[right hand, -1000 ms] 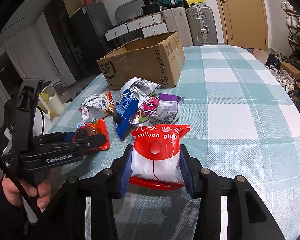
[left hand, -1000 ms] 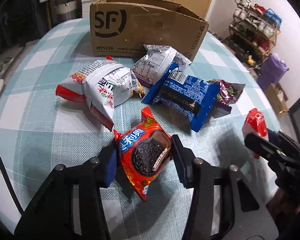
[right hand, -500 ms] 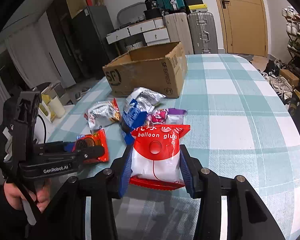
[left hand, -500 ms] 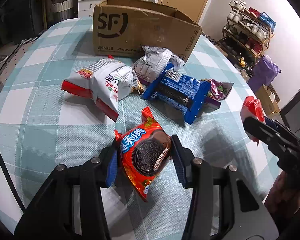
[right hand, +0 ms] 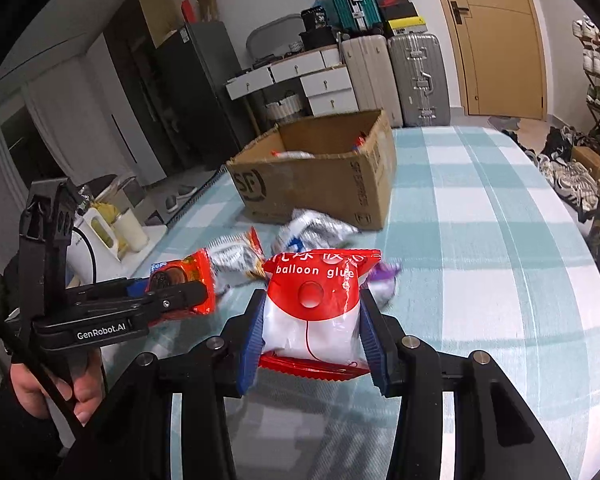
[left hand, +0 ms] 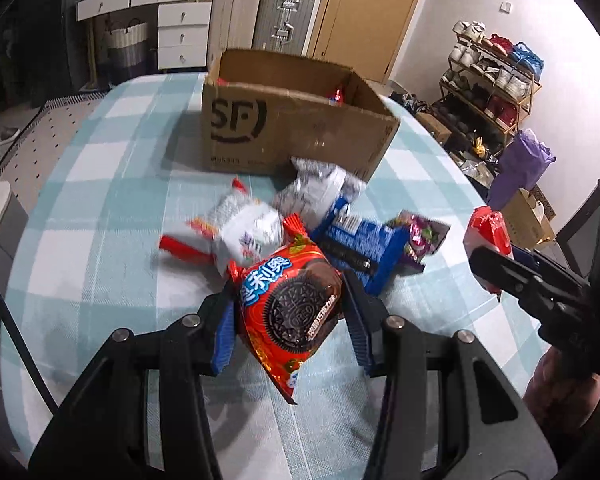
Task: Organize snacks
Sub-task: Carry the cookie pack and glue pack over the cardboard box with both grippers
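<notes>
My left gripper [left hand: 290, 322] is shut on a red Oreo packet [left hand: 290, 304] and holds it above the checked tablecloth; it also shows in the right wrist view [right hand: 180, 284]. My right gripper [right hand: 310, 338] is shut on a red and white "balloon glue" packet [right hand: 314, 308], also lifted; that packet shows at the right of the left wrist view [left hand: 488, 236]. An open SF cardboard box [left hand: 284, 132] stands beyond the snack pile, with packets inside. On the table lie a white and red packet [left hand: 236, 232], a silver packet [left hand: 316, 190], a blue packet [left hand: 360, 246] and a purple packet [left hand: 422, 238].
The table [right hand: 480, 240] has a teal and white checked cloth. Suitcases [right hand: 418, 76] and white drawers [right hand: 300, 84] stand behind the table. A shoe rack [left hand: 496, 80] is at the right. A white kettle [right hand: 96, 232] stands off the table's left side.
Both grippers have risen with their packets and moved toward the box. The box's inside now shows. The snacks on the table have not moved.
</notes>
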`<state>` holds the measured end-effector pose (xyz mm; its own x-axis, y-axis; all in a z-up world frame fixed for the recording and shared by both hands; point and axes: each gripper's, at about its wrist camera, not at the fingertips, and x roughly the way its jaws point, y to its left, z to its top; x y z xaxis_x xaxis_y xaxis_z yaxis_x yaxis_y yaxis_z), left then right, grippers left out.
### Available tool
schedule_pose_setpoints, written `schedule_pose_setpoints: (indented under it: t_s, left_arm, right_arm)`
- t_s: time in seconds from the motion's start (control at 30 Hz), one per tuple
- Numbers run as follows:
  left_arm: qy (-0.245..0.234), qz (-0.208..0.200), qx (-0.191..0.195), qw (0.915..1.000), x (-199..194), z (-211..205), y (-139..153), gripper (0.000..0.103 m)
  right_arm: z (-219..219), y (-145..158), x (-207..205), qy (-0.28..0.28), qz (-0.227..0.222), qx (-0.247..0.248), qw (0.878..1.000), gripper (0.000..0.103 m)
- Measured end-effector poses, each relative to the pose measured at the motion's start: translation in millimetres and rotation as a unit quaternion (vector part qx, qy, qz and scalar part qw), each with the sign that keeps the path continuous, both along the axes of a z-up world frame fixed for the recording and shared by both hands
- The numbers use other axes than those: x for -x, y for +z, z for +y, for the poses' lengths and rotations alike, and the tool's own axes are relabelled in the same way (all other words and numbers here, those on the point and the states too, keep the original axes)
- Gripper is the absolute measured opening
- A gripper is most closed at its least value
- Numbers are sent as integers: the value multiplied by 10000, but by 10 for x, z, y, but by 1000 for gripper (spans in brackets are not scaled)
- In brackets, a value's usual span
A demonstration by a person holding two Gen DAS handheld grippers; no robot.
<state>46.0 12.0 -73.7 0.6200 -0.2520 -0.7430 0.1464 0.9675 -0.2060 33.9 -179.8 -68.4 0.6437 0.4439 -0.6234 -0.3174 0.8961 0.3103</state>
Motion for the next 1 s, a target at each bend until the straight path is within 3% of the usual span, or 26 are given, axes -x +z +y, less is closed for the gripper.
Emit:
schedule_pose_setpoints:
  t_s: [0.47, 0.8, 1.0]
  left_arm:
    - [-375, -469, -140, 9981, -432, 5, 693, 44]
    - [-376, -446, -93, 9983, -1009, 104, 1047, 44]
    - [-359, -415, -128, 9984, -1420, 96, 1203, 44]
  right_arm:
    - [77, 700, -498, 186, -464, -321, 9982, 44]
    - [128, 1145, -1105, 182, -557, -449, 9973, 44]
    - [198, 1264, -1534, 157, -506, -364, 9979, 44]
